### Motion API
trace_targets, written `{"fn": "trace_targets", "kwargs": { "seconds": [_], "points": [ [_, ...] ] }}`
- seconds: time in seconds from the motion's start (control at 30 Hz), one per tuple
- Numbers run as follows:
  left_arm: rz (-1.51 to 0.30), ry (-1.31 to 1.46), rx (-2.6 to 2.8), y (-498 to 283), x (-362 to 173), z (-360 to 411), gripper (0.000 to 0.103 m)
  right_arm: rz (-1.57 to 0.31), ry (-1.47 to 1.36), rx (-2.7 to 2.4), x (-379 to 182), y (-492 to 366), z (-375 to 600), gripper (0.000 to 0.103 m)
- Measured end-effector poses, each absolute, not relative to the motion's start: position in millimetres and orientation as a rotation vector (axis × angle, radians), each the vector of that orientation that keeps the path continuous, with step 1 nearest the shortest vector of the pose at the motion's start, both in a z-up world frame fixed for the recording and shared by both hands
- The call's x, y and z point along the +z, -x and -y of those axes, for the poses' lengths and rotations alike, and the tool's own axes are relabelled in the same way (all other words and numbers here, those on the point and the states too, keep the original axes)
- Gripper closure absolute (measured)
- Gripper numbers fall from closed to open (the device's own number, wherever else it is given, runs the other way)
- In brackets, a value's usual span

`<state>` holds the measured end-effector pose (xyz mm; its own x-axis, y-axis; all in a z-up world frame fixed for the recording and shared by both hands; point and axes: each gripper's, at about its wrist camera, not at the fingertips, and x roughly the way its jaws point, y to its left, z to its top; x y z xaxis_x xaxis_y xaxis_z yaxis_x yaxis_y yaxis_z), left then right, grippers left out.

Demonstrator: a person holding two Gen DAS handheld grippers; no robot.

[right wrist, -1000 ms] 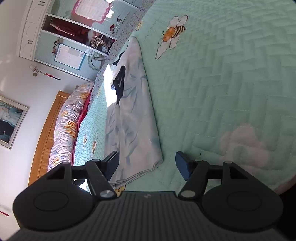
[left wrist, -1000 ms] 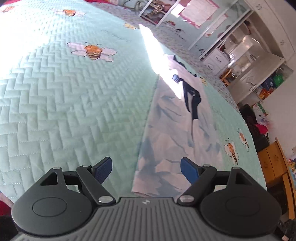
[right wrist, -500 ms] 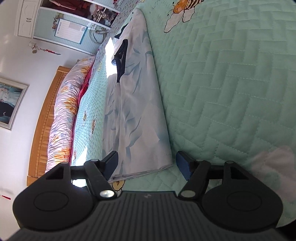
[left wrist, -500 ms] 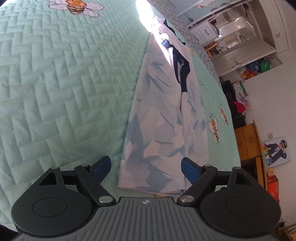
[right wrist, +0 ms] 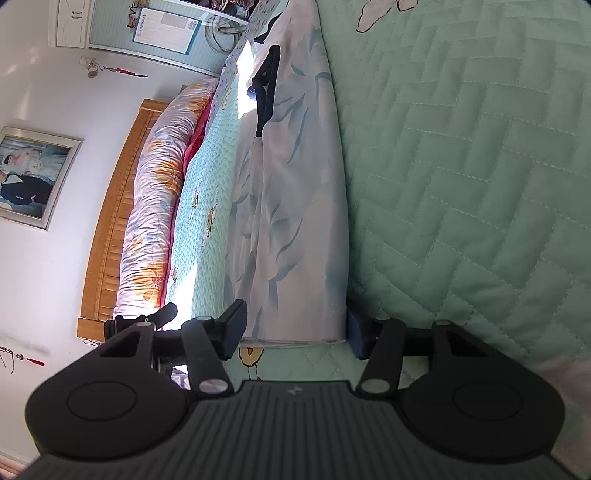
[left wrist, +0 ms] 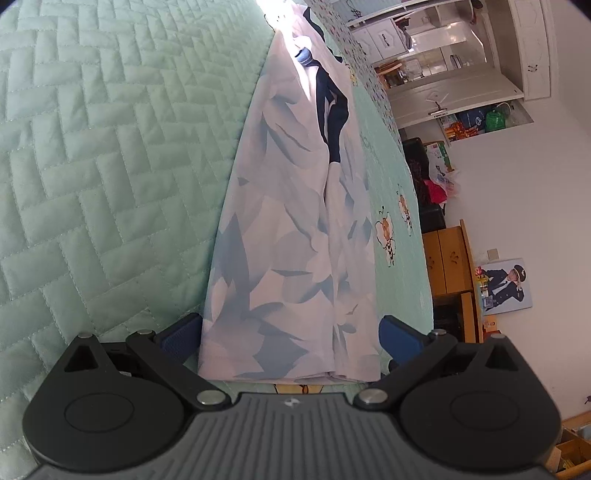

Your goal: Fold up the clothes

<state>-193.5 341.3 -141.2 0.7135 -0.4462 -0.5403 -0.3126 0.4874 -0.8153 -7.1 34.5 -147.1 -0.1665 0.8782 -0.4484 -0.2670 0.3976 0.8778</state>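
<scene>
A long, narrow folded garment of pale white fabric with a soft blue floral print and a dark navy collar (left wrist: 291, 236) lies flat along a bed covered by a mint-green quilted bedspread stitched in a herringbone pattern (left wrist: 110, 155). Its near hem sits right in front of both cameras.

The left tool (left wrist: 290, 336) has its blue-padded jaws spread wide and opening; the hem of the garment lies between them, with each pad just outside a side edge of the cloth and no pad pressing on it. The right tool (right wrist: 295, 326) is closing, its dark jaws flanking the same hem (right wrist: 291, 258); the pads stand right at the cloth's two edges, but a firm pinch does not show.

Cartoon bees printed on the bedspread (left wrist: 386, 236) appear beside the garment. A rolled floral duvet in white and orange (right wrist: 155, 206) lies against a wooden headboard (right wrist: 107, 236).

Open white cupboard shelves (left wrist: 436, 62) hold small items too blurred to identify; a lower niche holds a green bag and coloured packets (left wrist: 480, 122). A framed picture (right wrist: 29, 177) hangs on the wall, and a poster with rows of text (right wrist: 166, 33) is too small to read. No brand marks are legible.
</scene>
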Motion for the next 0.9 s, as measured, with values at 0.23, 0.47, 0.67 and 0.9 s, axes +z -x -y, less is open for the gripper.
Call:
{"fn": "trace_targets", "kwargs": {
  "seconds": [0.23, 0.47, 0.67, 0.9],
  "points": [
    [-0.834, 1.085, -0.187, 174.0, -143.8, -342.5, 0.002, -1.423, -0.613, 1.177, -149.9, 2.7, -38.7, 0.05],
    [-0.865, 1.062, -0.218, 169.9, -146.3, -344.3, 0.015, -1.458, -0.657, 1.19, -157.0, -3.8, -32.4, 0.065],
    [-0.899, 1.032, -0.184, 173.2, -148.0, -350.1, 0.044, -1.469, -0.658, 1.164, -164.0, -5.9, -26.3, 0.092],
    [-0.95, 0.869, -0.069, 172.8, -138.8, -341.8, 0.096, -1.434, -0.577, 1.128, -153.5, 1.6, -32.1, 0.097]
  ]
}}
